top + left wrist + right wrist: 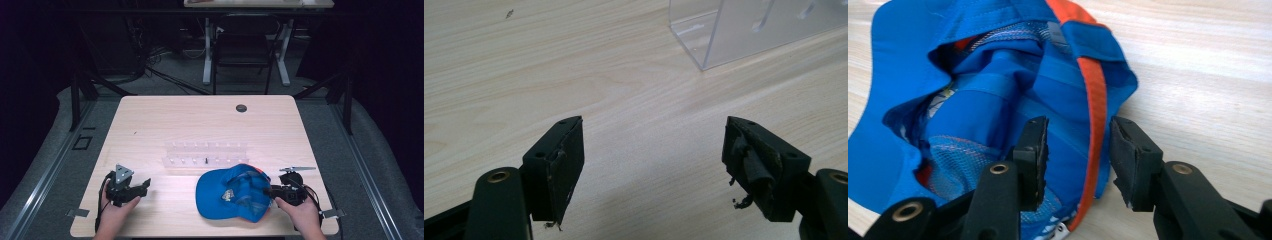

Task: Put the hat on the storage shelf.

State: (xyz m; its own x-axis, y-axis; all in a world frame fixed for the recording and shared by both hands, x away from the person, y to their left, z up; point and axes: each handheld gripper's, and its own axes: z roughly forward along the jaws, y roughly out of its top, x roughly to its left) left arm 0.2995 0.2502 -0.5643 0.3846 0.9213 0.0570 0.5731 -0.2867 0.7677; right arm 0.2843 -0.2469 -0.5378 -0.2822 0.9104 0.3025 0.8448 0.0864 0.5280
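Right gripper view puts you right at the cap's rim: your right gripper has its jaws a little apart, straddling the orange-trimmed edge of the blue cap — one jaw inside the crown, the other outside, and no squeeze visible on the fabric between them. The cap lies on its side, opening toward you, with the mesh lining showing.

From the high view, the cap sits on the wooden table near its front edge, right of centre, and your right gripper comes at it from the cap's 3 o'clock. Your left gripper rests on the table at the cap's 9 o'clock, well apart from it.

In the left gripper view that gripper shows its jaws spread wide over bare wood, holding nothing — a corner of the clear acrylic rack stands at about 1 o'clock.

Farther out in the high view, the rack lies at the cap's 11 o'clock, just beyond it, with a small dark grommet near the far edge.
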